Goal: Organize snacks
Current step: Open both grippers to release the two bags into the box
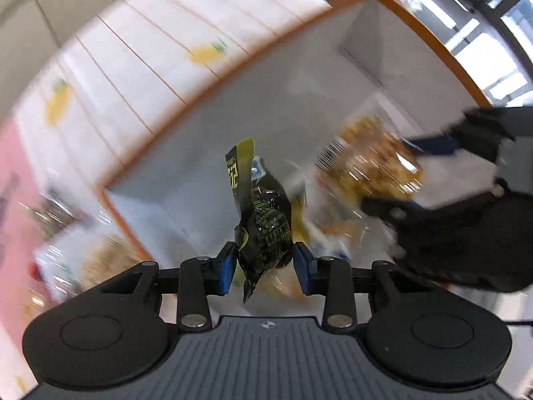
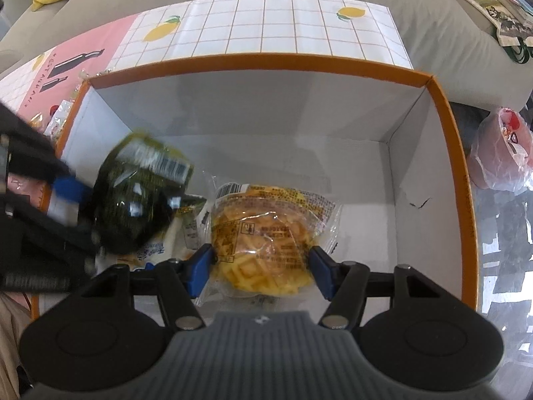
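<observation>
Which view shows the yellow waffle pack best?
The right wrist view: the waffle pack sits sharp and central between the right tool pads, inside the box. The left wrist view shows it only as a yellow blur off to the side.

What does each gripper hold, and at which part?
Left gripper: dark packet, at its lower sides. Right gripper: waffle pack, at its two sides.

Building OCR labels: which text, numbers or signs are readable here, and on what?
"12" (uncertain): yellow-green flap of the dark green foil snack packet.
Barcode and small print on that packet: blurred.
Print and barcode on the clear-wrapped yellow waffle cake: too small.
Lettering on the pink patterned table mat: unreadable.
</observation>
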Tool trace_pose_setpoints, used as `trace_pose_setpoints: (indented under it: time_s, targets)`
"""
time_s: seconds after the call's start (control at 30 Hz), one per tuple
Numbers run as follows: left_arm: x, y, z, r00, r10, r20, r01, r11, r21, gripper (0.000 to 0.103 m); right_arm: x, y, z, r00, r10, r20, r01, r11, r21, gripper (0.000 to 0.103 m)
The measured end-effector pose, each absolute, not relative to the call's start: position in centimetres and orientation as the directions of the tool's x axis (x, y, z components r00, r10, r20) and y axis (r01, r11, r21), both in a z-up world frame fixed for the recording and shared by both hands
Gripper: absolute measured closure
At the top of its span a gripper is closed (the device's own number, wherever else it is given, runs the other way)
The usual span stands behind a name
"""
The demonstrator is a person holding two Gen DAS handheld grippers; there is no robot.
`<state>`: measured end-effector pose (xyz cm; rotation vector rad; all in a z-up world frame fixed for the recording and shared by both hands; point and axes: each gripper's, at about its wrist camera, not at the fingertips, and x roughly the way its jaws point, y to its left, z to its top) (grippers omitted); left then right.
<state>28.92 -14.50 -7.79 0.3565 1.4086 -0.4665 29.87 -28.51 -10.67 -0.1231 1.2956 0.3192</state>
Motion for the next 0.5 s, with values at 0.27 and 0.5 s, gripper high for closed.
trace_pose_setpoints:
  time_s: [0.27,0.5]
  targets:
    - [29.7,-14.4,-6.5,0.191,-0.043,-0.981,0.568,0.819,0.075,0.060,30.7,-27.7,-10.3,0.250,0.199,-0.948,-0.289,0.949,0.123,0.042]
    - [29.3,-14.4,-4.9,0.262,-0.083,-0.961,0.541,0.837,0.075,0.060,31.3,-27.0,-10.5,0.260,0.200,-0.945,-0.282,0.951,0.124,0.042]
